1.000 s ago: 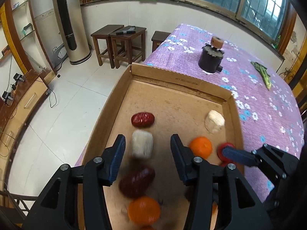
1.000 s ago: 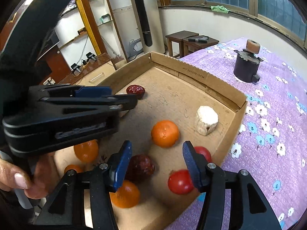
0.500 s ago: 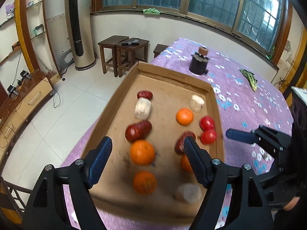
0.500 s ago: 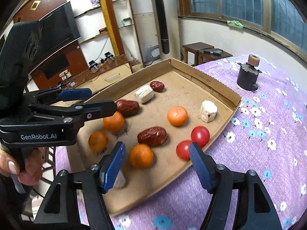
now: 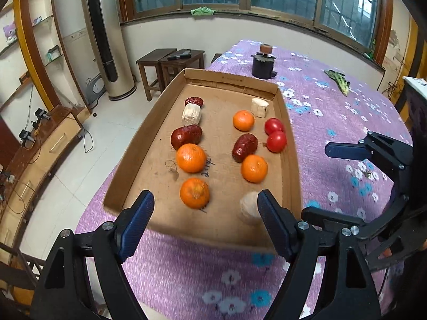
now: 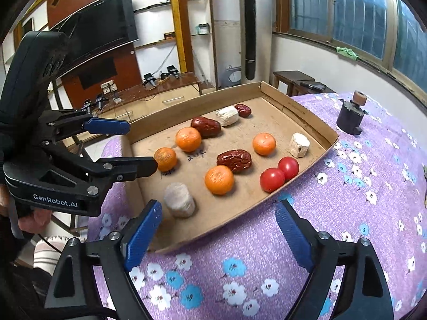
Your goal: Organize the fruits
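A shallow cardboard tray (image 5: 232, 80) (image 6: 296, 109) lies on the purple flowered table. In it are several oranges (image 5: 191, 158) (image 6: 219, 180), three dark red dates (image 5: 244, 147) (image 6: 234, 160), two red tomatoes (image 5: 276, 141) (image 6: 272, 180) and three pale cream chunks (image 5: 191, 114) (image 6: 179, 200). My left gripper (image 5: 205, 224) is open and empty, held above the tray's near edge. My right gripper (image 6: 218, 232) is open and empty, at the tray's near right corner. Each gripper shows in the other's view, the right one (image 5: 344, 151) and the left one (image 6: 125, 146).
A dark pot with a round knob (image 5: 263, 64) (image 6: 349, 117) stands on the table beyond the tray. A green vegetable (image 5: 337, 80) lies at the far right. The table's left edge drops to the tiled floor. Wooden stools (image 5: 170, 66) and a tall air conditioner (image 5: 104, 40) stand beyond.
Both grippers have pulled back and up from over the tray, so the whole tray and its fruit show. Both jaws have opened wider. The fruit has not moved.
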Demonstrator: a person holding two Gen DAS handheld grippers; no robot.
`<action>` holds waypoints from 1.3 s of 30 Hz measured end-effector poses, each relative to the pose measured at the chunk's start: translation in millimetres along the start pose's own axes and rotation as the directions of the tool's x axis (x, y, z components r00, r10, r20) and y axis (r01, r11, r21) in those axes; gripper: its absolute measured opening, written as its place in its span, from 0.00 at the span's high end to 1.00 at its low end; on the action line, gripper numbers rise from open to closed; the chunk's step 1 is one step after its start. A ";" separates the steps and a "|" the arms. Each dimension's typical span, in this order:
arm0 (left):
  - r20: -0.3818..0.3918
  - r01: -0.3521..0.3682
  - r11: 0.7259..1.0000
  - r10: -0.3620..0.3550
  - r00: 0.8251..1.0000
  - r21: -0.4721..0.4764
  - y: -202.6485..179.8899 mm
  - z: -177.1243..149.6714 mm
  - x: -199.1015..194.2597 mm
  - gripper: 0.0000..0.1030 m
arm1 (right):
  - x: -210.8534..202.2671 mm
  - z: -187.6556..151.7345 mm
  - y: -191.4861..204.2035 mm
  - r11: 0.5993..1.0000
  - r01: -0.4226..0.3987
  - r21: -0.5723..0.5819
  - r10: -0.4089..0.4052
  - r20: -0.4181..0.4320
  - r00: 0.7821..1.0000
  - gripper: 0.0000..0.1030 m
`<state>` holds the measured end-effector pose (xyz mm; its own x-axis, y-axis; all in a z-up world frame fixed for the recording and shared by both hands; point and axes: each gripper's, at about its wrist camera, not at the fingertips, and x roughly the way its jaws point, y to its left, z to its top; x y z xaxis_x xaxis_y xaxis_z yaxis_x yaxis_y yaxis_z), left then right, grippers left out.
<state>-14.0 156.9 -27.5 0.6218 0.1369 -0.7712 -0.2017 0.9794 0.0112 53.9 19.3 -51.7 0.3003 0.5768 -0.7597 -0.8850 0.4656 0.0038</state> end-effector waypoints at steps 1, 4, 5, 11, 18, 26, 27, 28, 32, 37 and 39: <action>0.005 0.006 1.000 -0.006 1.000 -0.002 0.3 -3.2 -2.7 0.22 | -1.9 -2.9 0.8 1.000 -0.003 -0.005 0.003 0.000 1.000 0.14; 0.014 0.043 0.999 -0.043 0.999 -0.010 1.3 -9.4 -10.4 0.22 | -4.4 -9.1 0.8 1.000 -0.008 -0.013 0.008 -0.008 1.000 0.14; 0.013 0.048 0.999 -0.048 0.999 -0.009 1.5 -11.0 -11.7 0.22 | -5.0 -10.4 0.9 1.000 -0.010 -0.017 0.010 -0.010 1.000 0.14; 0.020 0.070 0.998 -0.070 0.997 0.001 -0.9 -17.3 -19.3 0.22 | -12.1 -12.8 6.5 0.998 -0.003 -0.061 0.003 0.000 1.000 0.14; 0.035 0.061 0.997 -0.063 0.997 0.044 -6.9 -24.4 -27.5 0.22 | -13.3 -12.9 12.1 0.995 0.002 -0.100 -0.002 -0.006 1.000 0.14; 0.031 0.085 0.995 -0.087 0.996 0.046 -9.5 -29.3 -29.9 0.22 | -15.4 -16.3 18.4 0.990 0.004 -0.141 -0.006 -0.009 1.000 0.14; 0.030 0.086 0.995 -0.088 0.996 0.045 -10.0 -29.7 -29.6 0.22 | -15.7 -16.3 19.0 0.990 0.005 -0.144 -0.007 -0.009 1.000 0.14; 0.030 0.087 0.995 -0.088 0.996 0.044 -10.1 -29.9 -29.6 0.22 | -15.8 -16.2 19.4 0.989 0.006 -0.146 -0.008 -0.009 1.000 0.14; 0.034 0.089 0.995 -0.090 0.995 0.035 -9.0 -29.4 -29.6 0.22 | -15.8 -15.3 20.0 0.989 0.011 -0.150 -0.012 -0.006 1.000 0.14; 0.051 0.083 0.996 -0.084 0.995 0.034 -9.0 -29.2 -32.3 0.22 | -16.4 -14.3 20.0 0.989 0.008 -0.146 -0.008 0.001 1.000 0.14; 0.056 0.078 0.996 -0.080 0.995 0.036 -9.6 -29.4 -32.9 0.22 | -15.9 -14.0 19.8 0.990 0.007 -0.143 -0.007 0.002 1.000 0.14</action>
<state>-54.7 138.6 -21.0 0.6774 0.0664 -0.7326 -0.1253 0.9918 -0.0259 26.6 9.9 -48.7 0.3067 0.5748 -0.7587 -0.9248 0.3685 -0.0946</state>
